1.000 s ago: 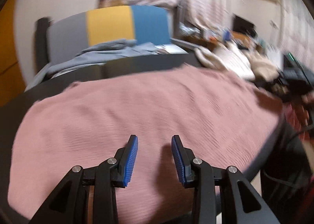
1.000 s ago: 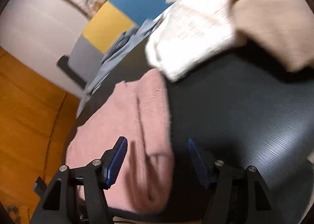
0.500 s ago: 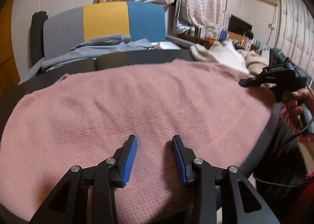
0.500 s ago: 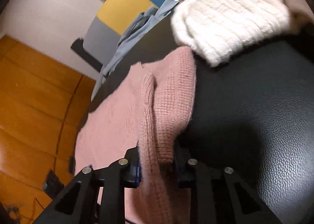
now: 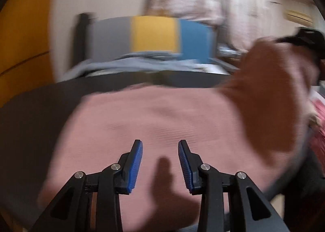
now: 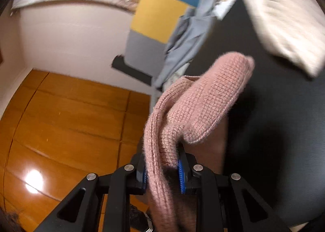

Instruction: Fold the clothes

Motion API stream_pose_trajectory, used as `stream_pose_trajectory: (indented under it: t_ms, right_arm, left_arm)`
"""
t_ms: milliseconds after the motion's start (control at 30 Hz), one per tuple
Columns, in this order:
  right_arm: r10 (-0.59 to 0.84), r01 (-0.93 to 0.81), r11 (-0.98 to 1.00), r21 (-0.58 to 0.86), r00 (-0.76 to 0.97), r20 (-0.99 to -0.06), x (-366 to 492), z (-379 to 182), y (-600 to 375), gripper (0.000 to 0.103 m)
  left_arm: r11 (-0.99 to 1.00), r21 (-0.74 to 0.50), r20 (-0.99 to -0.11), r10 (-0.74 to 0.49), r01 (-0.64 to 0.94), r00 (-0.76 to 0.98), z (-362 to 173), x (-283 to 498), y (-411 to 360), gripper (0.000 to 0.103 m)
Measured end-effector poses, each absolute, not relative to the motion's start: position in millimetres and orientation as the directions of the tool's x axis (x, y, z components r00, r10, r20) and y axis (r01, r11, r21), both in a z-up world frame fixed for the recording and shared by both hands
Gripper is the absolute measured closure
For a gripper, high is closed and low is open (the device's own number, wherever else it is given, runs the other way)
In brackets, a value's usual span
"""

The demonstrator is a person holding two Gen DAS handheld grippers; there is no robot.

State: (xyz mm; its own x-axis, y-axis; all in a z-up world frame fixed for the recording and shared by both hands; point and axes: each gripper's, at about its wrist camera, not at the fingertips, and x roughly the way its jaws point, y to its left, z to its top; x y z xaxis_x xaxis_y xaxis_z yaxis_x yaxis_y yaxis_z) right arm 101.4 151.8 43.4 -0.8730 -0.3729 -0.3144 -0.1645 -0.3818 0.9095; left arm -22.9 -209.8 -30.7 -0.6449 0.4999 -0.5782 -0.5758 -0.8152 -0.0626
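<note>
A bunched fold of the pink knitted sweater [image 6: 195,110] is clamped between the blue pads of the right gripper [image 6: 161,173], whose jaws are drawn narrow against the knit. The gripped edge is held lifted off the black table [image 6: 284,130], and the fabric is seen to arch up from the pads and curl over at its far end. The left gripper [image 5: 160,163] is held with its jaws apart, nothing between the blue pads, poised just above the flat part of the sweater [image 5: 154,118], on which its shadow is cast. In the left wrist view the sweater is spread across the table [image 5: 30,114], and its right portion is raised in a blurred flap beneath the right gripper [image 5: 304,39]. Beyond the table, a grey garment [image 5: 130,63] is draped before a chair with grey, yellow and blue panels [image 5: 154,33]. A cream knitted garment [image 6: 284,20] is laid at the table's far side, apart from the sweater, and a wooden floor [image 6: 71,120] is shown below.
</note>
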Motion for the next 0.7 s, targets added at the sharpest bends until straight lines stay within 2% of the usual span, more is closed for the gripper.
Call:
stream_pose_trajectory:
  t_ms: [67,167,300,433,567,667,700]
  right_arm:
    - [-0.408,-0.131,-0.416,0.900,-0.858,-0.313,75.5,60.5,127.0,0.080]
    - [-0.474,-0.087,-0.465,0.881,-0.816,-0.331,32.4,74.8,80.4,0.080]
    - [-0.535,-0.069,-0.572,0.817,-0.724,-0.436,-35.4,71.0,2.1,0.080]
    - [-0.535,-0.078,-0.697,0.713,-0.606,-0.589,-92.9,34.2,-79.0,0.081]
    - [-0.541,-0.133,-0.723,0.678,-0.501,-0.676,-119.3,-18.2,-130.0,0.080]
    - [-0.557,-0.112,-0.725,0.679,-0.483,-0.675,-119.6,-28.1,-144.3,0.069]
    - [-0.565,-0.087,-0.720,0.689,-0.504,-0.653,-111.3,-21.8,-141.3,0.056]
  left_arm:
    - [-0.863,-0.102,-0.612,0.446,-0.494,-0.653,-44.9,-40.5,-240.1,0.067]
    - [-0.838,-0.223,-0.584,0.523,-0.498,-0.620,-56.0,-44.9,-266.0,0.067]
    - [-0.845,-0.191,-0.578,0.507,-0.499,-0.639,-58.9,-39.6,-259.4,0.063]
    - [-0.836,-0.216,-0.564,0.529,-0.505,-0.634,-61.5,-36.7,-262.3,0.062]
    - [-0.819,-0.260,-0.549,0.561,-0.511,-0.619,-62.8,-33.3,-269.9,0.062]
    - [-0.811,-0.283,-0.537,0.577,-0.513,-0.616,-61.8,-30.3,-273.8,0.062]
    - [-0.805,-0.299,-0.531,0.586,-0.512,-0.612,-61.4,-30.5,-276.1,0.062]
